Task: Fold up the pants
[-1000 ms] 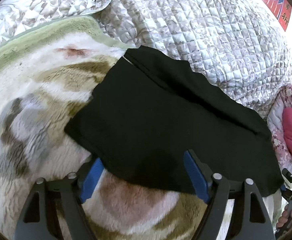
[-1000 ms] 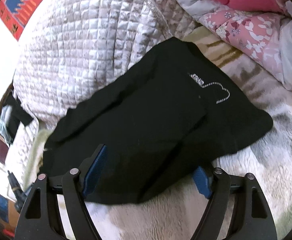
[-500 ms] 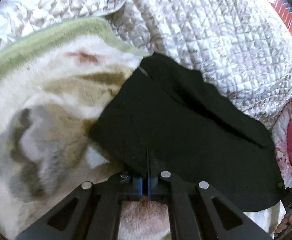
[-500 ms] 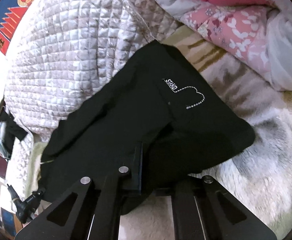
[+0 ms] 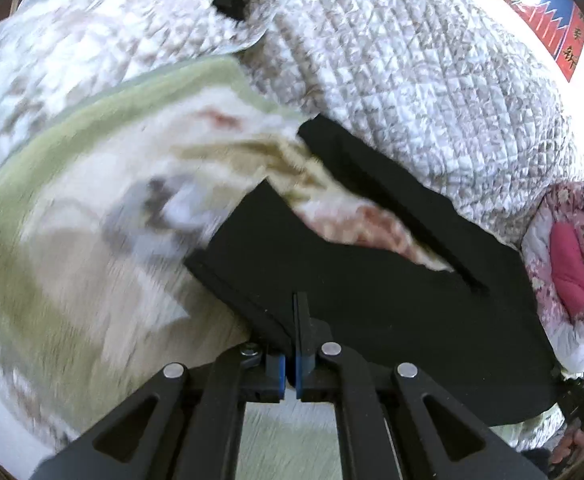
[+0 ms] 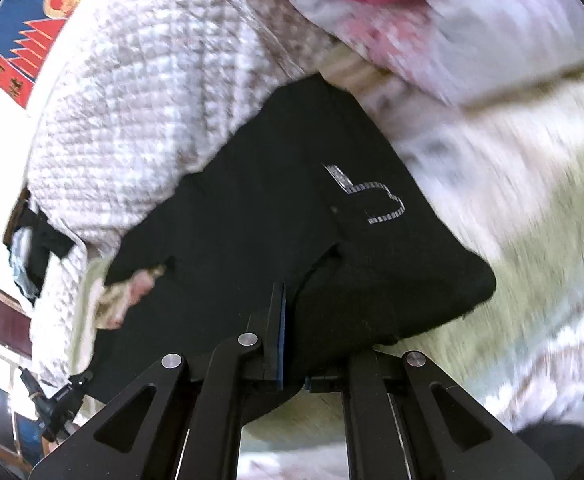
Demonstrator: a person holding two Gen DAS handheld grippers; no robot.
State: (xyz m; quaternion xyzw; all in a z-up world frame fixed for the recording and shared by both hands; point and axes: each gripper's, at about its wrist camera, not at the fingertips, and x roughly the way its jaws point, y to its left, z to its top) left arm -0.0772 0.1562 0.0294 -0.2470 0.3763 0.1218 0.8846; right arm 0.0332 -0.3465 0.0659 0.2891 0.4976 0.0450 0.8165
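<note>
Left wrist view, both hand-held grippers (image 5: 292, 344) (image 6: 287, 336) clamped on black pants (image 5: 392, 312) (image 6: 271, 208) near edge.

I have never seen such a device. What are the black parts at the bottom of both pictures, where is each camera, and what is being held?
No robot: a person holds one two-finger gripper in each hand, each with a camera looking along its fingers. One picture is from the left gripper, one from the right gripper. Both are shut on the near edge of black pants, which lie on a fluffy patterned blanket. Behind it is a quilted bedspread; a pink pillow lies to one side.
</note>
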